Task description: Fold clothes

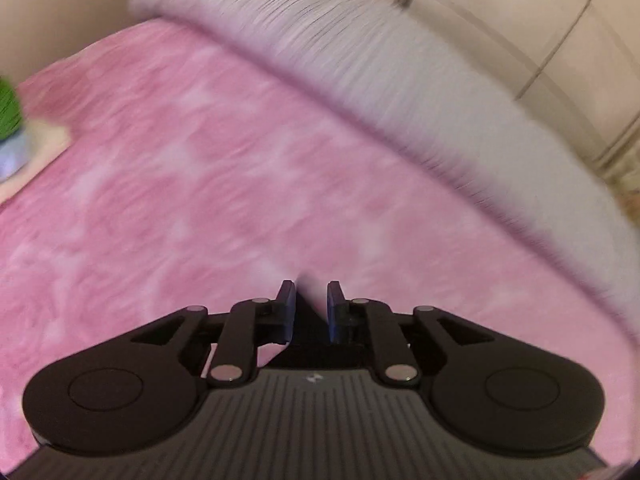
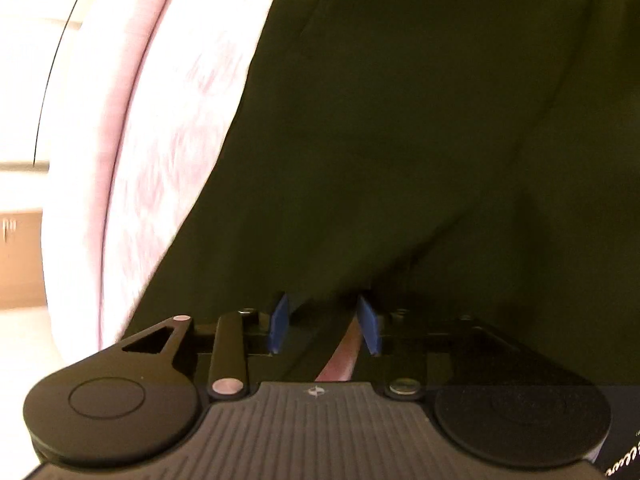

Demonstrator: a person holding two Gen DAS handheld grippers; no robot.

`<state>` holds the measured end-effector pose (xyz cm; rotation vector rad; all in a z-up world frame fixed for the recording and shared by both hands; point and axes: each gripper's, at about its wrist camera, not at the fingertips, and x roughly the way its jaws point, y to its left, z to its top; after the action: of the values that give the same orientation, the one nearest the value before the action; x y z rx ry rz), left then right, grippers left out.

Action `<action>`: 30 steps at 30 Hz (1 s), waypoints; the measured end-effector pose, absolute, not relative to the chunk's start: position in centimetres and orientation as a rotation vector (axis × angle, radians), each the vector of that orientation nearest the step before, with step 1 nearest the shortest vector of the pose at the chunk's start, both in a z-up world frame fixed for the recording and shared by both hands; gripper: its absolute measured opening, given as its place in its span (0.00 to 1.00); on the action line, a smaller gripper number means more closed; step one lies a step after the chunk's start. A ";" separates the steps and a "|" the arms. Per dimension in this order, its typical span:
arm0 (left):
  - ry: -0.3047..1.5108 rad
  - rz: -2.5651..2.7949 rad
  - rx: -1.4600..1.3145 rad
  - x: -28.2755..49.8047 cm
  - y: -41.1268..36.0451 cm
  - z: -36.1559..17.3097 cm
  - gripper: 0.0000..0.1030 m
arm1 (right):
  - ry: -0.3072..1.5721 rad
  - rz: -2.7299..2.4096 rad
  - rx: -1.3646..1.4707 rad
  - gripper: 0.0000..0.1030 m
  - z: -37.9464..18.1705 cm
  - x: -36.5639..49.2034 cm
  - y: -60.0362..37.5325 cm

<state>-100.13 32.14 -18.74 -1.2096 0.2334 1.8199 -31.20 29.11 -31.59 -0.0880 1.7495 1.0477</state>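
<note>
The dark garment (image 2: 400, 140) lies right ahead of the right gripper (image 2: 324, 322) — its jaws parted, a fold between unpinched — while the left gripper (image 1: 311, 307), narrowly open and empty, faces only pink bedding (image 1: 200, 200).

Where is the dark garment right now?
Only the right wrist view shows the dark garment: it fills the centre and right, over the pink blanket, its near edge between the right gripper's pads.

Left wrist view: the pink bedspread (image 1: 208, 184) lies open and unobstructed ahead of the left gripper (image 1: 311, 306). A grey ribbed pillow (image 1: 360, 80) bounds the far edge; a green object (image 1: 9, 108) intrudes at far left.

Right wrist view: dark garment (image 2: 400, 140) blocks nearly all passage ahead, leaving a pale strip clear at left.
</note>
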 end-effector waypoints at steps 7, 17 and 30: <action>-0.027 1.810 -1.568 -100.2 23.1 -26.8 0.27 | 1.784 1.016 -0.135 0.48 -32.5 -32.5 27.2; -0.260 1.758 -1.624 -100.0 22.0 -30.7 0.38 | 1.738 1.013 -0.172 0.54 -32.4 -32.4 26.6; 0.058 1.694 -1.234 -106.0 29.3 -24.4 0.00 | 1.711 0.995 -0.156 0.55 -32.3 -32.6 22.6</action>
<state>-105.98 29.32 -24.36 -1.2338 0.0585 1.6937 -32.58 22.61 -32.32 -0.1563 1.7111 0.9954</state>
